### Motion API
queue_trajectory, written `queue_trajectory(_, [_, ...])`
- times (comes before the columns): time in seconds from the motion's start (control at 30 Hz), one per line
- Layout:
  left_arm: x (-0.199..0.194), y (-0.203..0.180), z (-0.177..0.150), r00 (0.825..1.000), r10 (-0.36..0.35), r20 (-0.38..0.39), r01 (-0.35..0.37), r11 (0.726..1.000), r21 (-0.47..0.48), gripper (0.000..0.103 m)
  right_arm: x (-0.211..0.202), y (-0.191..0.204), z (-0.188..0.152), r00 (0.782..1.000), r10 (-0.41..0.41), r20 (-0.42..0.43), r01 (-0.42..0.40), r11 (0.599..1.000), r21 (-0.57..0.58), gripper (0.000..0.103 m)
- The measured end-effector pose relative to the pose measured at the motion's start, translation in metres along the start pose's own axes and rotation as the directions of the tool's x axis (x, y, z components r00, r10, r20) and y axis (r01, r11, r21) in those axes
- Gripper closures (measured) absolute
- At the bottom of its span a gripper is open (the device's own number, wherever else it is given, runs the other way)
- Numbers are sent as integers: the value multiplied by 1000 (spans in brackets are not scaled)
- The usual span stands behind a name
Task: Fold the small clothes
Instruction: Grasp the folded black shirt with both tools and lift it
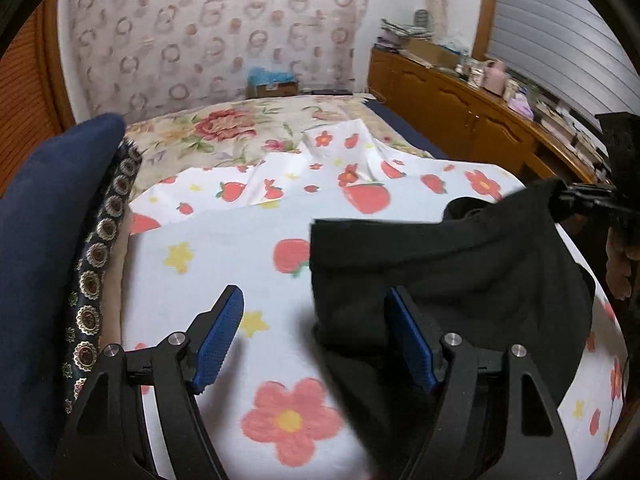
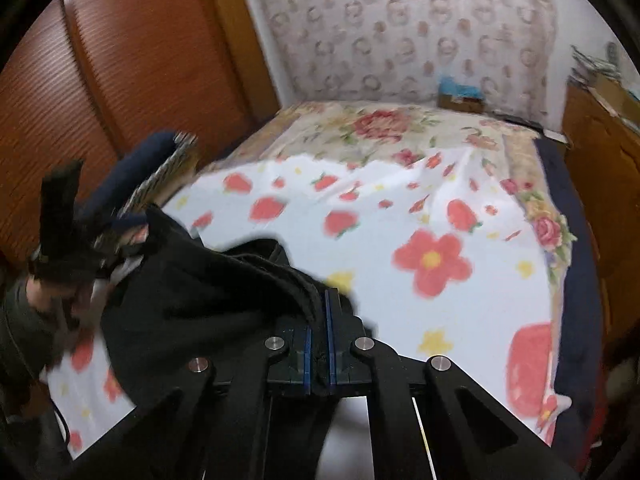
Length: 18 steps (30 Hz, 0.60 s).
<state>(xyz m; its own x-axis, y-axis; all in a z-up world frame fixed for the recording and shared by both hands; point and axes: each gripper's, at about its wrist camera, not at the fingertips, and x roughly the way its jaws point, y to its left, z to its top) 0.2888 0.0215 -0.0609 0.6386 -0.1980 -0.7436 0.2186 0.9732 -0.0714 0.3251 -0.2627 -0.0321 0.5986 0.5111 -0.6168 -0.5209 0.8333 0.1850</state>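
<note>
Two close wrist views angled down over the shared strawberry blanket, facing the wallpapered wall.

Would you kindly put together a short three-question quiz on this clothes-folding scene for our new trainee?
1. True or false: the right gripper is clamped on the black garment.
2. Which describes the left gripper? A) open, no pad pressing cloth; B) shut on the garment; C) out of view.
3. Fill in: the garment lies on a white blanket printed with red flowers and ____.

Key
1. True: its blue pads stand almost together with a fold of black cloth between them.
2. A: the pads are wide apart, one beside the garment's edge and the other over the bare blanket.
3. Strawberries.
</note>
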Motion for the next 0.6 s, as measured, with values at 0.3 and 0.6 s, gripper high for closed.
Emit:
queue_trajectory(0.3, [-4, 11, -1, 1000, -15, 9, 15, 999, -32, 28, 17, 10, 12, 978, -206, -32, 206, 978, 13, 59])
queue_trajectory(0.6, [-6, 3, -7, 998, -66, -7, 66, 997, -29, 28, 2, 26, 13, 980, -200, -8, 200, 980, 4, 44])
